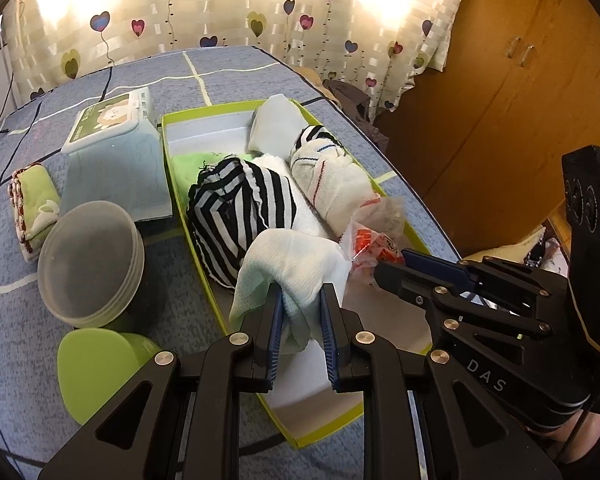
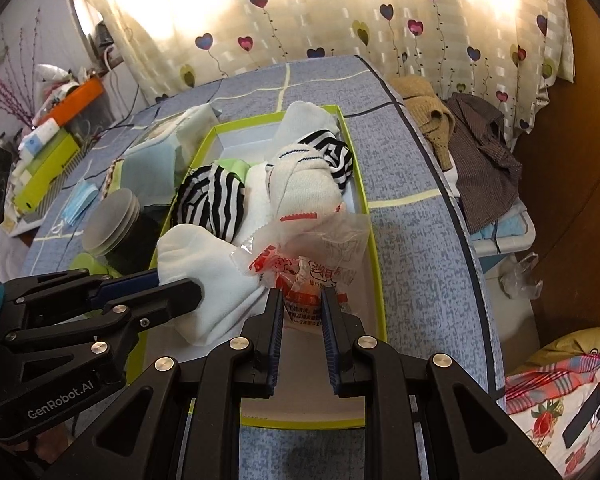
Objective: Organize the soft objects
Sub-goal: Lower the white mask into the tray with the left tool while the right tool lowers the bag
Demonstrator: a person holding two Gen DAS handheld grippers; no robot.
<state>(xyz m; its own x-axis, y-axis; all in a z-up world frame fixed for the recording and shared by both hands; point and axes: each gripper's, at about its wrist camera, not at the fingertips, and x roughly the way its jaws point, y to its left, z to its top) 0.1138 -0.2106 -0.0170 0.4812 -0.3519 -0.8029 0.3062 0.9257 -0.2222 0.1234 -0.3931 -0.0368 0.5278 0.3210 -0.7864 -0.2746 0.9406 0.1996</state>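
Inside, green box holds rolled socks.

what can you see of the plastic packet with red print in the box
The plastic packet is a clear, crinkled wrapper with red and white print and a zigzag-cut edge. It sits at the near end of the green-rimmed box, leaning on the white sock bundle behind it. The right claw is shut on its lower part. Beside it, the left claw grips a white sock that touches the packet.

Socks lie piled in the box — lidded containers stand left of it.
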